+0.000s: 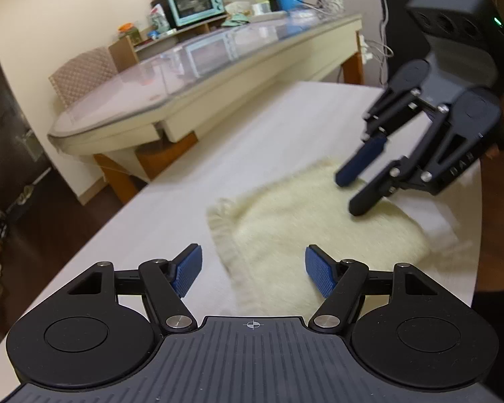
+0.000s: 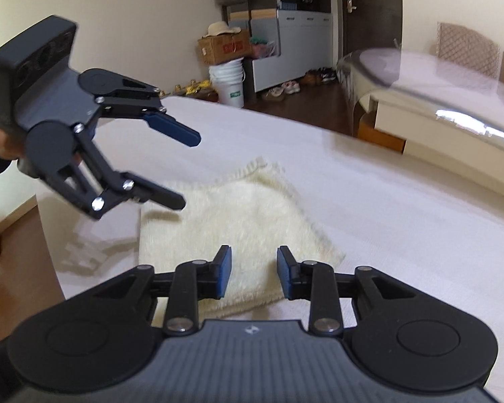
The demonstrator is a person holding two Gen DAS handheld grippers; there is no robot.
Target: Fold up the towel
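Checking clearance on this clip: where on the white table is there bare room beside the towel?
Bare table runs from the towel toward the glass-topped table, and past its fringed edge. Crowded directly over the towel, where the left gripper and right gripper hover open.

One towel [image 2: 228,221], two claws, left claw [image 1: 253,270], right claw [image 2: 254,270], one table [image 2: 386,201]

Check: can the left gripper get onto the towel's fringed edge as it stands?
Probably yes. The left gripper is open, the cream towel lies flat on the white table, and the right gripper hovers over its far side.
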